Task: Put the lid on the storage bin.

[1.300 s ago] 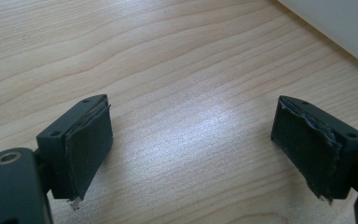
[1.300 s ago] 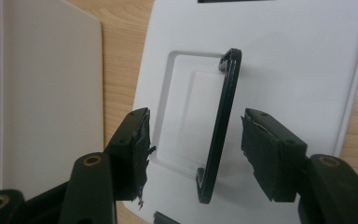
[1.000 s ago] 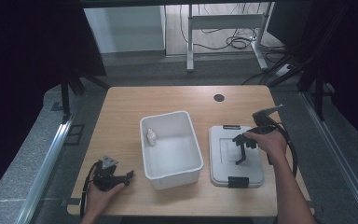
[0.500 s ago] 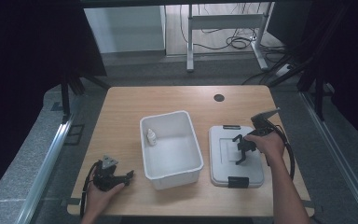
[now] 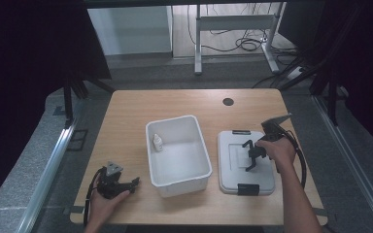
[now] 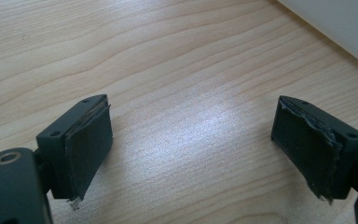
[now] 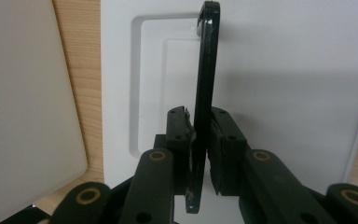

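Observation:
A grey-white lid (image 5: pixel 233 167) with black end clips lies flat on the table, right of an open white bin (image 5: pixel 172 119). The lid's thin black handle (image 5: pixel 247 145) stands up on edge. My right gripper (image 5: pixel 252 158) has just been closing, and its pads now press both sides of that handle (image 7: pixel 207 60); my right gripper (image 7: pixel 201 126) sits low over the lid (image 7: pixel 284 70). A small white bottle (image 5: pixel 158 142) stands inside the bin. My left gripper (image 5: pixel 135 182) rests near the table's front left corner, and the left gripper (image 6: pixel 191 149) has its jaws wide apart over bare wood.
The bin's wall (image 7: pixel 23 93) lies just left of the lid, and its edge (image 6: pixel 345 28) is close to the left gripper. A round cable hole (image 5: pixel 228 102) marks the table's far side. Metal desk legs and cables stand on the floor beyond.
The right gripper's jaws have closed onto the lid's handle, and the hand has settled slightly lower over the lid. The left hand and gripper have stayed where they were.

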The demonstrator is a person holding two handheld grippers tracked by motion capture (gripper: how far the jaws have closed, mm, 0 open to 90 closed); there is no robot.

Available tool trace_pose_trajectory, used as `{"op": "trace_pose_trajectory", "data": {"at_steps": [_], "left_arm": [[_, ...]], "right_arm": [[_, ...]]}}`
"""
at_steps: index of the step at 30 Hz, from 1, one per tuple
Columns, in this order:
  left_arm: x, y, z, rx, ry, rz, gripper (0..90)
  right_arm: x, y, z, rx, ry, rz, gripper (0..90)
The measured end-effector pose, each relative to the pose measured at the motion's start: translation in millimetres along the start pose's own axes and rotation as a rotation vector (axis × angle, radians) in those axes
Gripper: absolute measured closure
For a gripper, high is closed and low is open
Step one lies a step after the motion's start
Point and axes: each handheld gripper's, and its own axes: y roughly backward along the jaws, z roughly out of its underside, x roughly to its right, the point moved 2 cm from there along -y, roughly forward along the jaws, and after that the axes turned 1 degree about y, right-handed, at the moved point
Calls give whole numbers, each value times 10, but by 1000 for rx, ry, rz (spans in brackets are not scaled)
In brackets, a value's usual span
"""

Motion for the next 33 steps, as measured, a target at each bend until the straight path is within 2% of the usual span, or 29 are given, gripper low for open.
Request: {"op": "trace_pose_trajectory", "data": {"at_steps": [5, 13, 24, 33], "left_arm": [[0, 0, 0, 0, 0, 0, 124], [0, 0, 0, 0, 0, 0, 124], [0, 0, 0, 0, 0, 0, 124], [0, 0, 0, 0, 0, 0, 124]], "right_arm": [[-3, 0, 3, -1, -16, -4, 832], [2, 9, 3, 10, -10, -4, 838], [35, 15, 27, 24, -61, -32, 845], [-5, 76, 31, 37, -47, -41, 845]]}}
